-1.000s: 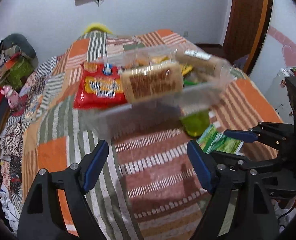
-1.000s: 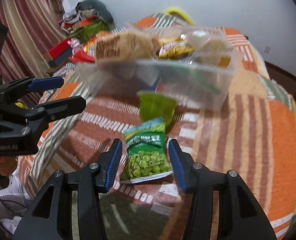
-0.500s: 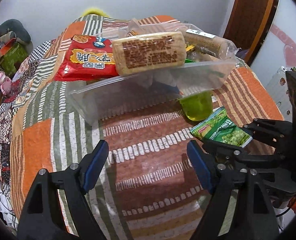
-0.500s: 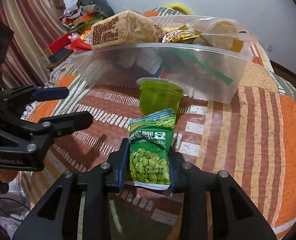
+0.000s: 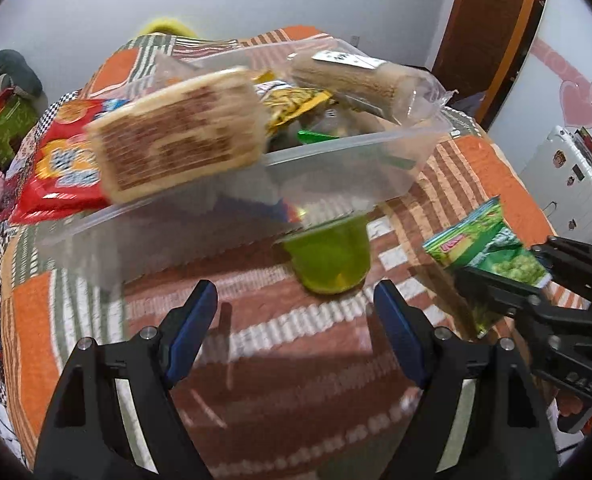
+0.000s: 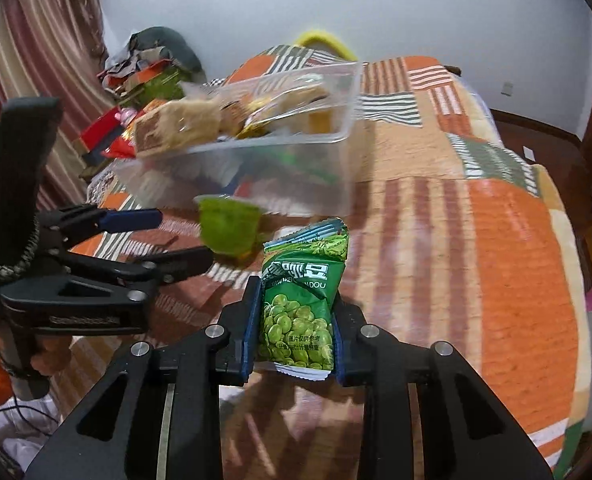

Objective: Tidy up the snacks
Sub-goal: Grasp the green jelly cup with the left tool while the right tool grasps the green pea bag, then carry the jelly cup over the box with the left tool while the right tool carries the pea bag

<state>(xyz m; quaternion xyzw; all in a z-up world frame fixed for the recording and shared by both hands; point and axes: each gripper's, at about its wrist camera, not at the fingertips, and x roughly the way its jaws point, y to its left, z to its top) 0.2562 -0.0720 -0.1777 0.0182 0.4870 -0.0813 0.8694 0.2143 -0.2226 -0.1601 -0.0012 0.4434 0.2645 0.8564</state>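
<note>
Right gripper [image 6: 296,326] clamps the green pea packet [image 6: 300,304], lifted just in front of the clear bin [image 6: 336,176]. Left gripper [image 5: 296,316] stands open, empty, near the green jelly cup [image 5: 330,258] before the bin.

Risk: the bin is heaped; the packet could slide off.

Only the right wrist view shows pad contact.

A patchwork bed [image 6: 508,240] carries a clear bin [image 5: 336,168] and a green jelly cup [image 5: 332,256].
</note>
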